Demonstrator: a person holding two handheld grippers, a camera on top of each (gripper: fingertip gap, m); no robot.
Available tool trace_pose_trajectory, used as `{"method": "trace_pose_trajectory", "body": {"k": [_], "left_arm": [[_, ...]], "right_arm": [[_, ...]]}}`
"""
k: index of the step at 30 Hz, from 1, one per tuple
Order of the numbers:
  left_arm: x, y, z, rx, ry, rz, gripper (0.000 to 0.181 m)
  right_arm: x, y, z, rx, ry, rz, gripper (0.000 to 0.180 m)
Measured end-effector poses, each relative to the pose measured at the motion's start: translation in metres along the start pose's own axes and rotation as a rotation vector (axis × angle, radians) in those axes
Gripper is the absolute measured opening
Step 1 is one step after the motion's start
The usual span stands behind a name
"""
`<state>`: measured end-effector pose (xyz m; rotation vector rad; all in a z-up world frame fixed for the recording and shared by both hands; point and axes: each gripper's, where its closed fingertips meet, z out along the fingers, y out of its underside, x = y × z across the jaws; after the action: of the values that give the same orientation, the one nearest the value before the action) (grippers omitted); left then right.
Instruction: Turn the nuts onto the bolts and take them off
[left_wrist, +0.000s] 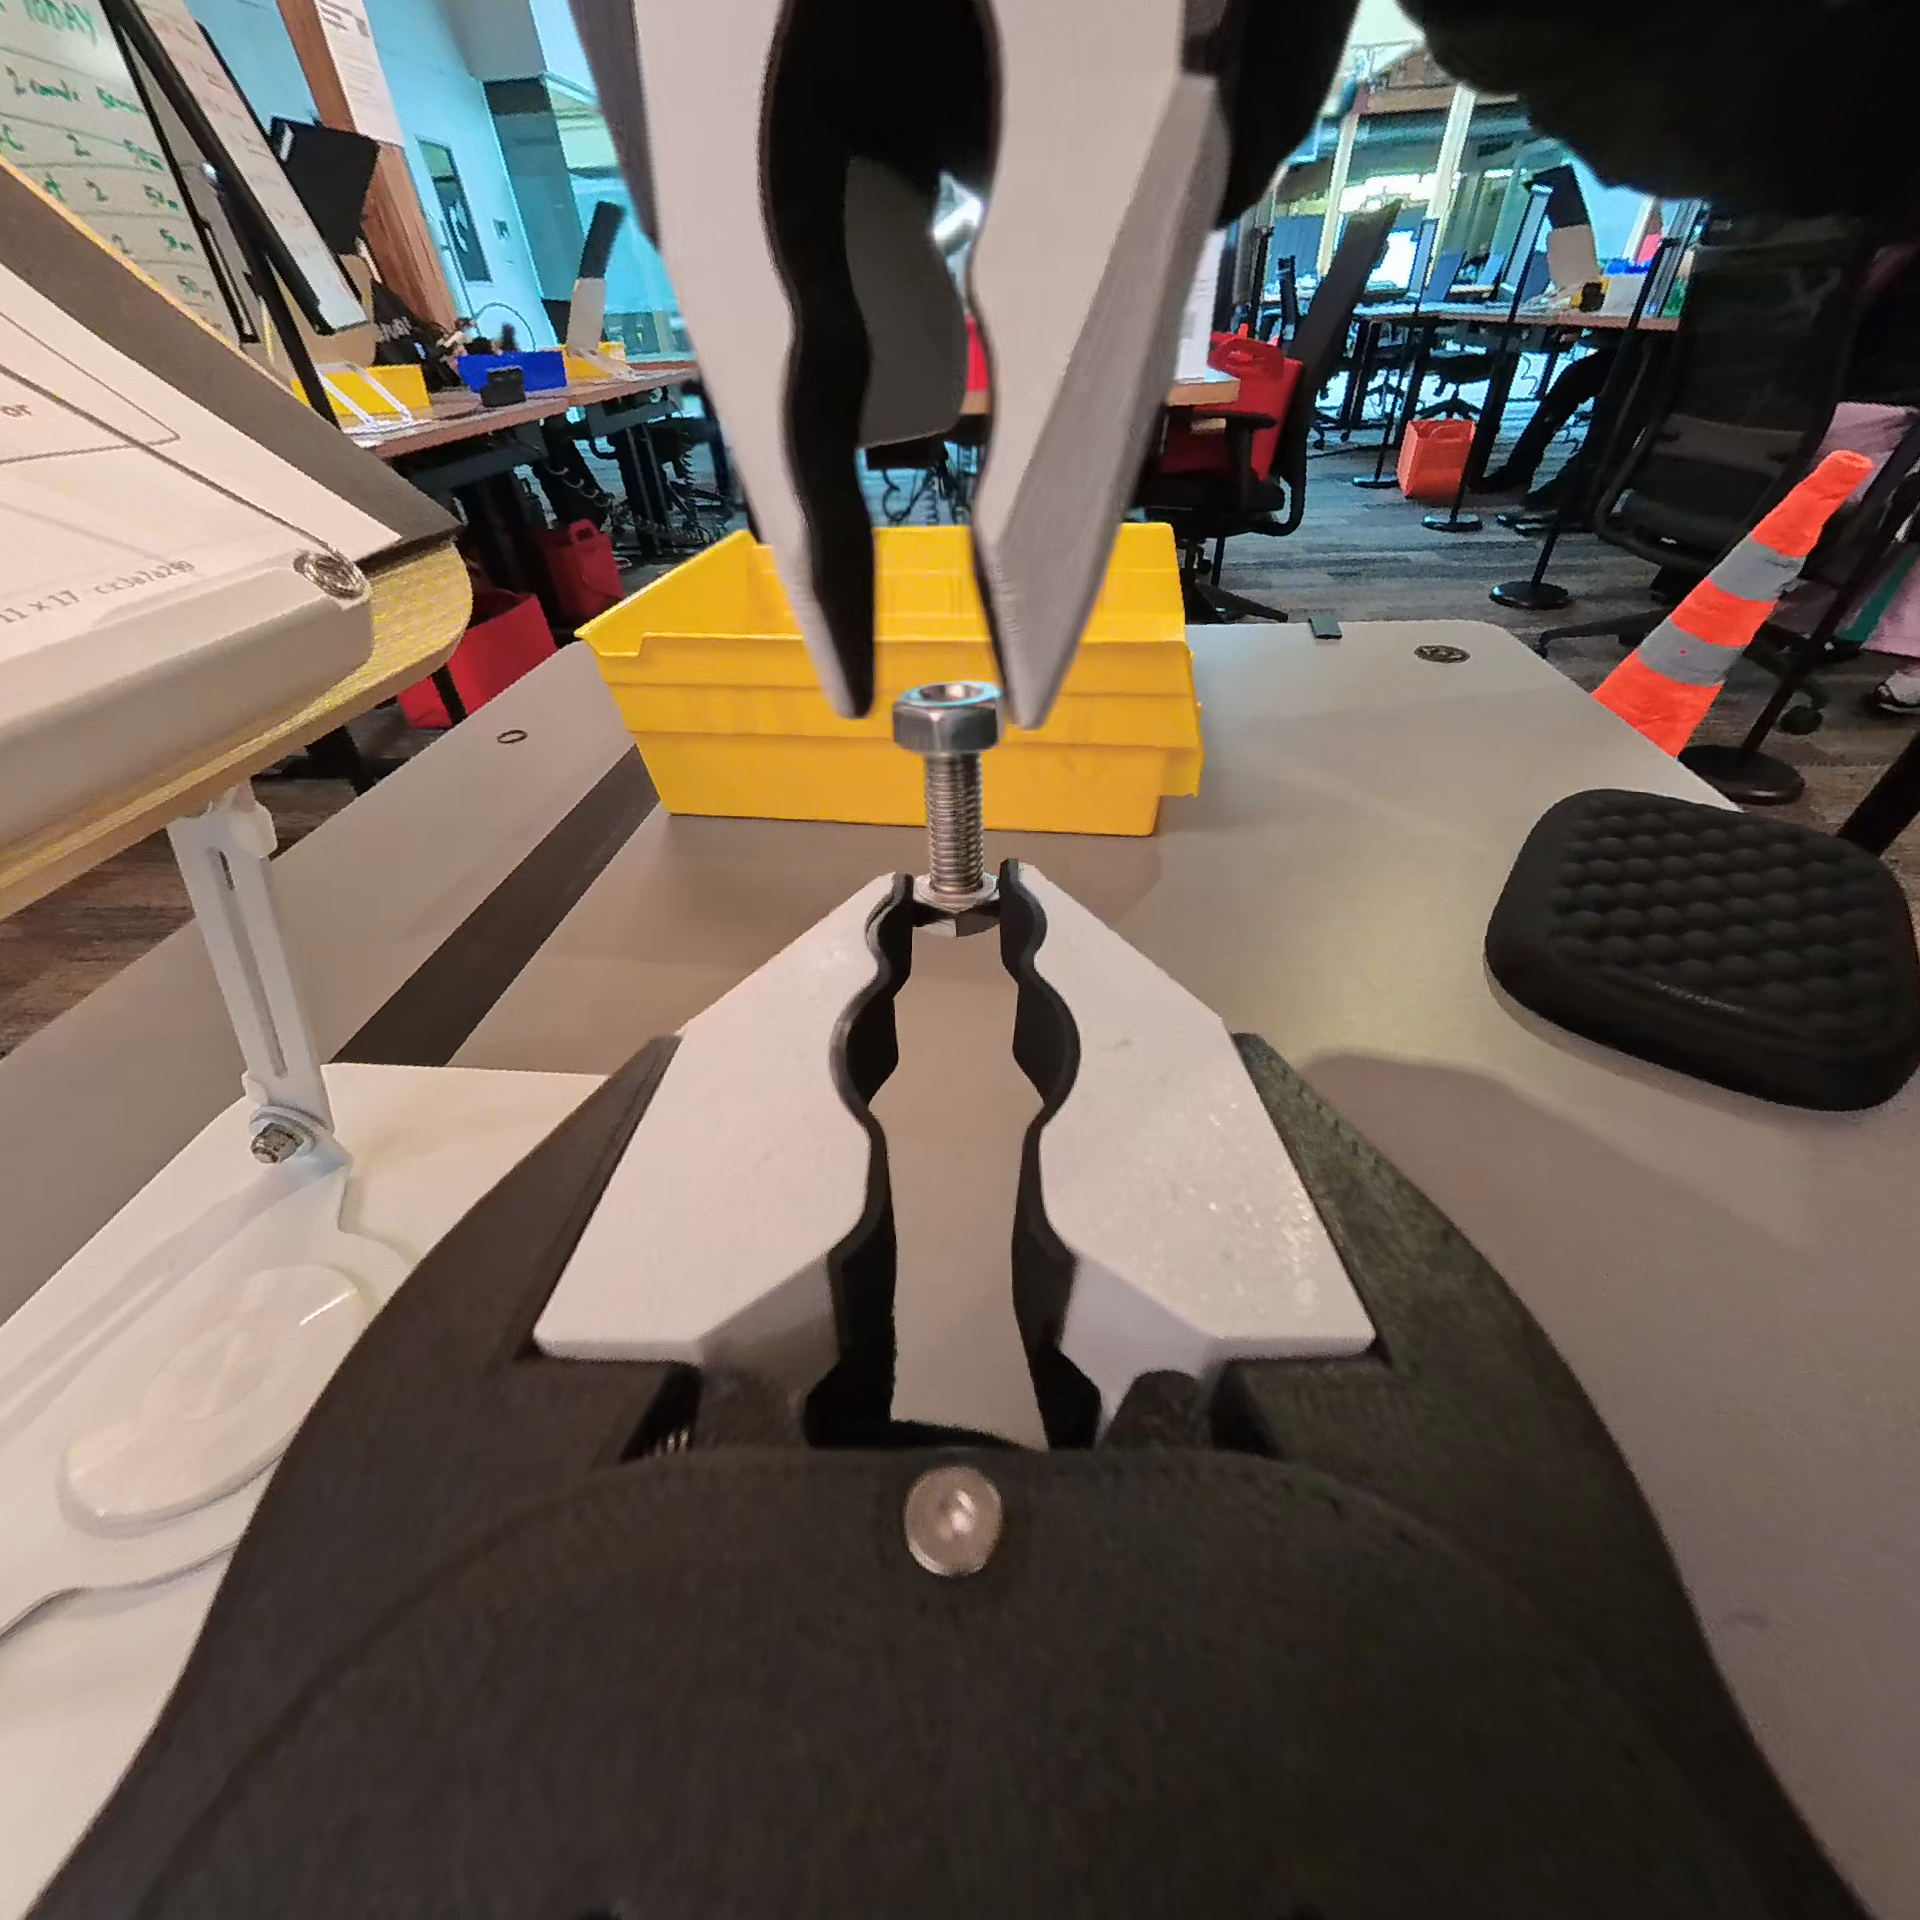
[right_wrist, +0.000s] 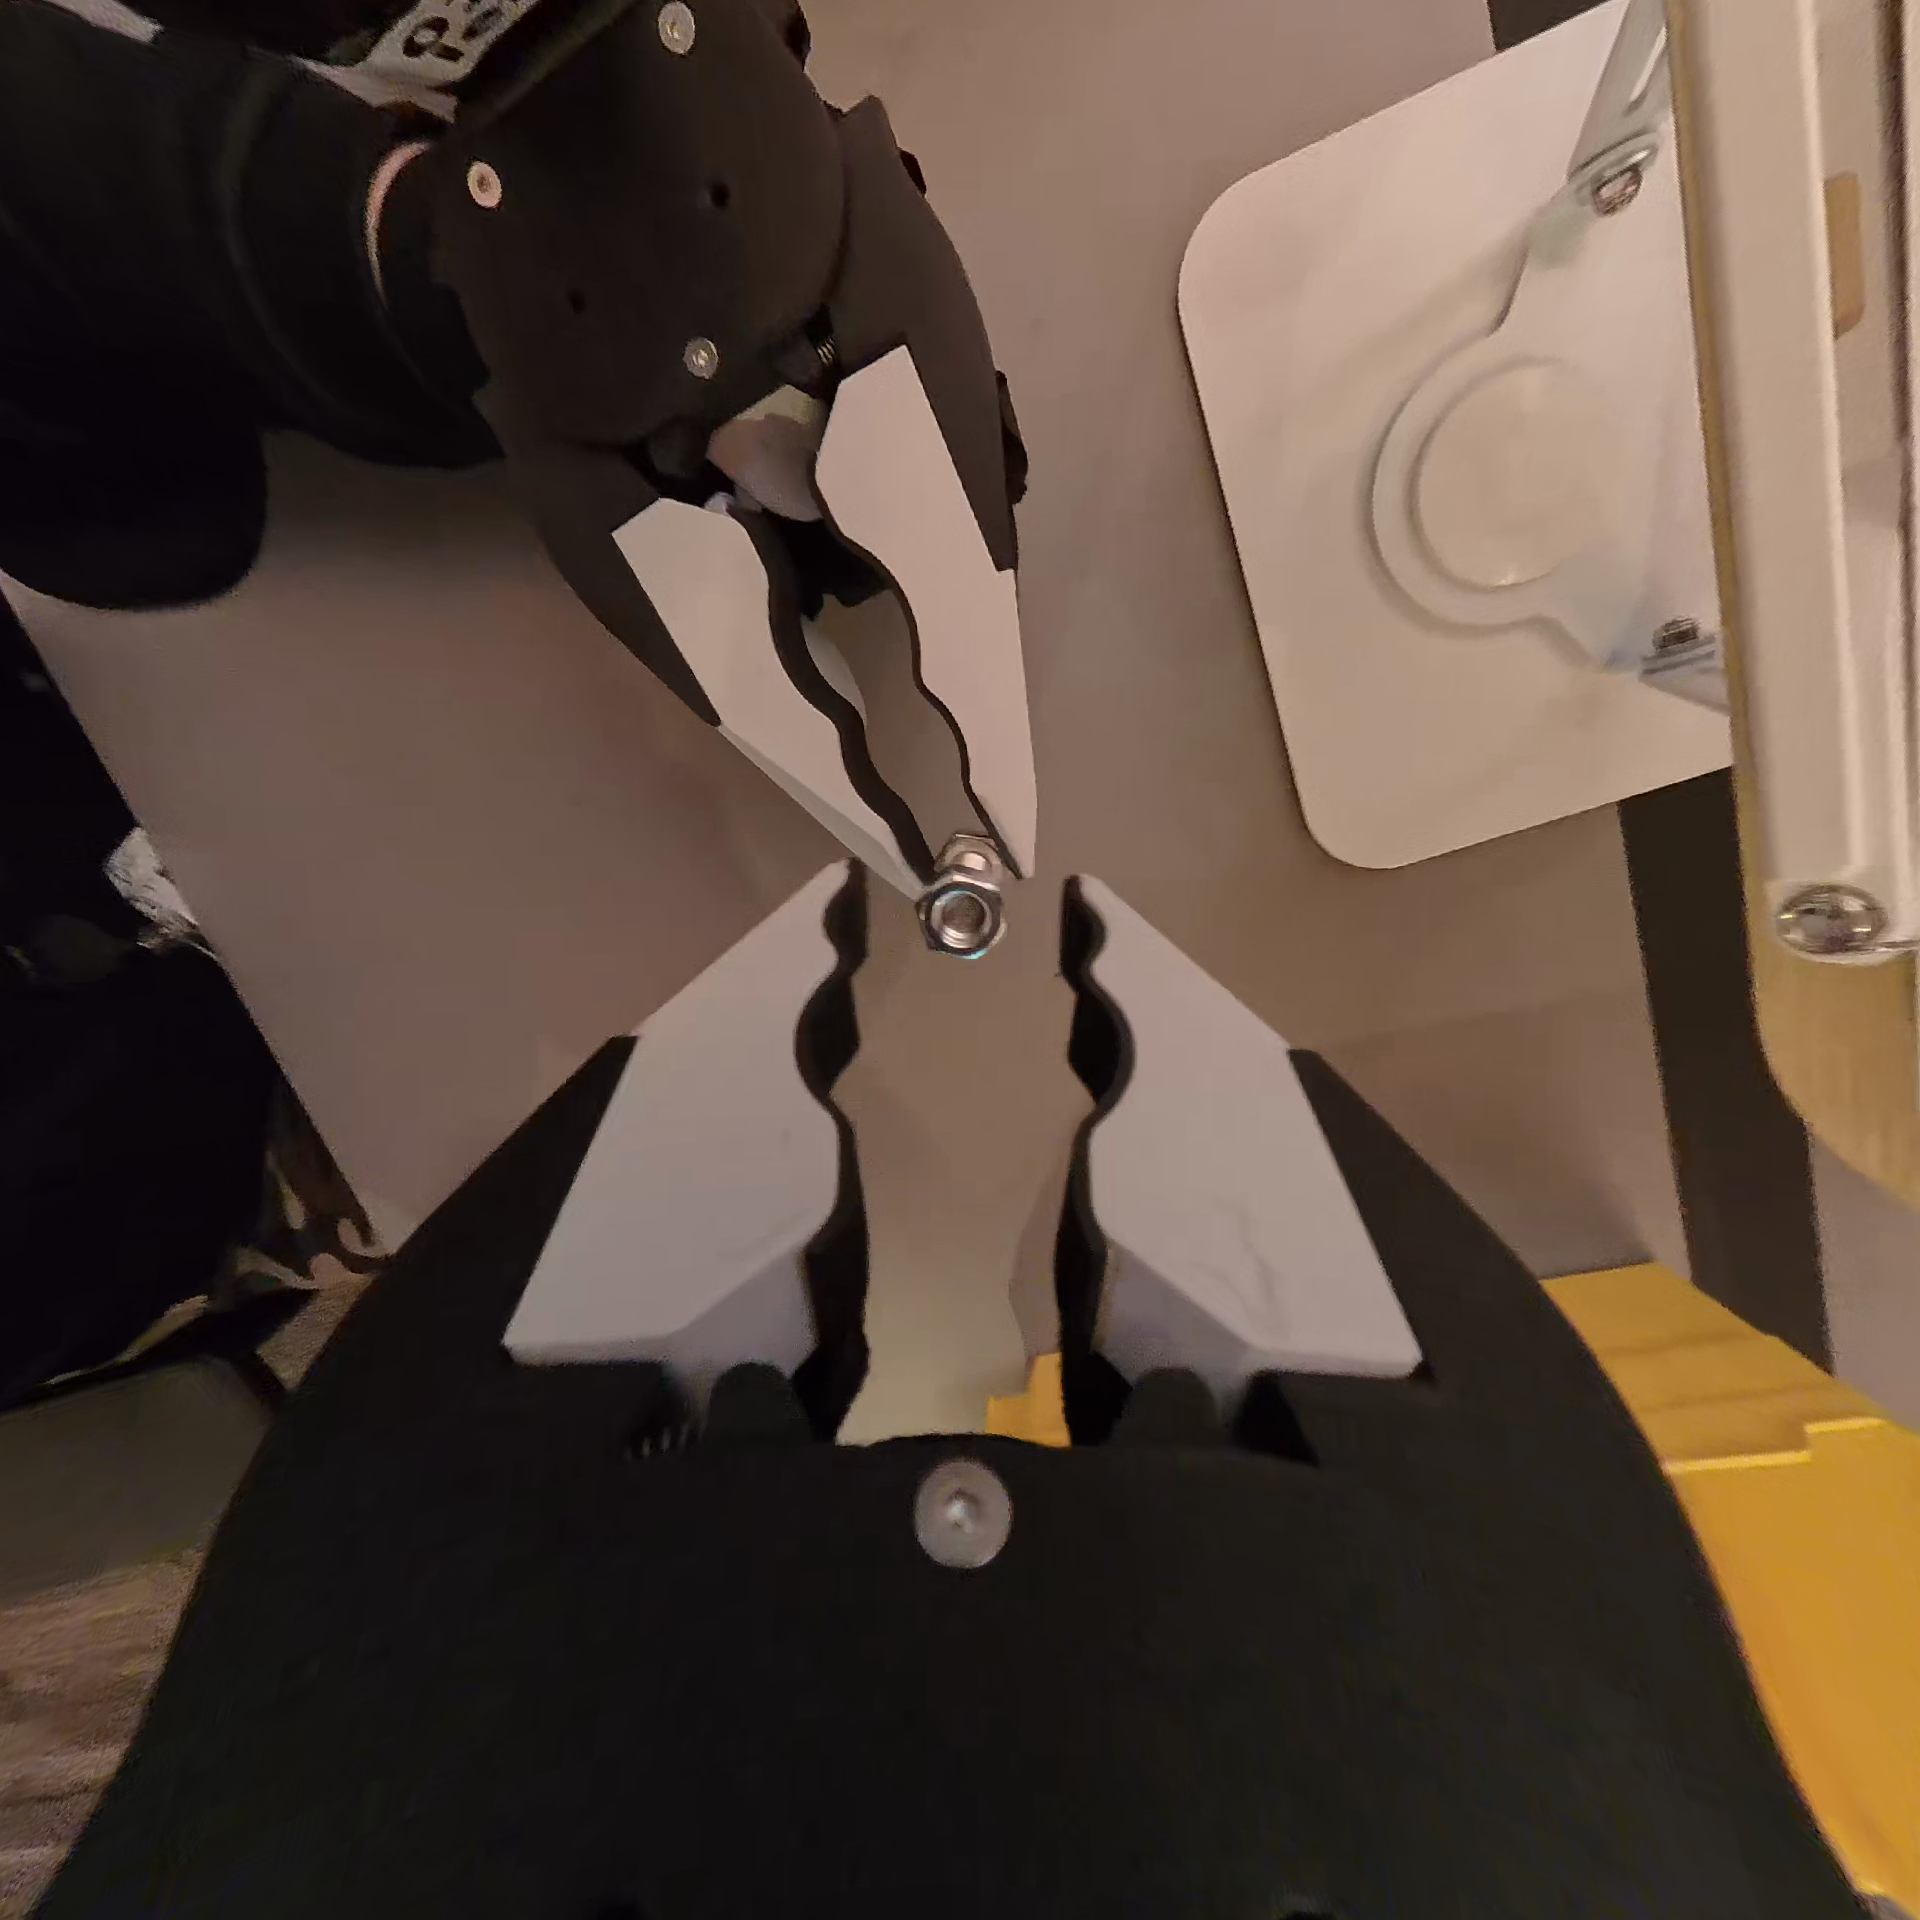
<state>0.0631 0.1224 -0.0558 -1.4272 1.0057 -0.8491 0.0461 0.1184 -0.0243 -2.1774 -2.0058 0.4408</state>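
Note:
A steel bolt (left_wrist: 956, 821) stands upright over the grey table (left_wrist: 1351, 935), with its hex head at the bottom. My left gripper (left_wrist: 956, 894) is shut on that head. A steel nut (left_wrist: 945, 717) sits on the top end of the thread. My right gripper (left_wrist: 943, 709) comes down from above, and its fingertips flank the nut. In the right wrist view the right gripper (right_wrist: 961, 894) is open, with the nut (right_wrist: 961, 916) between the tips and a gap on each side. The left gripper (right_wrist: 971, 847) reaches in from the upper left and holds the bolt.
A yellow bin (left_wrist: 894, 769) stands just behind the bolt. A black dimpled pad (left_wrist: 1704, 935) lies at the right. A white stand base (left_wrist: 208, 1351) with a tilted board (left_wrist: 156, 540) is at the left. An orange cone (left_wrist: 1745, 592) stands on the floor beyond the table's right edge.

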Motion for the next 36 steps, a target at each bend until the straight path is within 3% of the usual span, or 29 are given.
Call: {"method": "trace_pose_trajectory", "body": {"k": [1,6,11,18,28,36], "left_arm": [[0.000,-0.001,0.000,0.001,0.002,0.003,0.015],[0.001,-0.002,-0.002,0.011,0.008,-0.002,0.015],[0.002,-0.003,-0.001,0.011,0.013,0.000,0.015],[0.001,-0.003,-0.002,0.014,0.012,0.001,0.015],[0.002,-0.003,-0.001,0.011,0.012,0.003,0.015],[0.001,0.001,0.001,-0.006,0.006,0.002,0.015]], "right_arm": [[0.001,0.000,-0.002,0.001,0.008,-0.033,0.042],[0.004,0.001,-0.009,-0.026,0.084,-0.443,0.045],[0.003,0.004,-0.009,-0.051,0.120,-0.769,0.035],[0.002,0.009,-0.001,-0.100,0.111,-0.914,0.016],[0.002,0.011,0.000,-0.094,0.082,-0.781,0.014],[0.003,0.013,0.003,-0.100,0.043,-0.262,0.014]]}}
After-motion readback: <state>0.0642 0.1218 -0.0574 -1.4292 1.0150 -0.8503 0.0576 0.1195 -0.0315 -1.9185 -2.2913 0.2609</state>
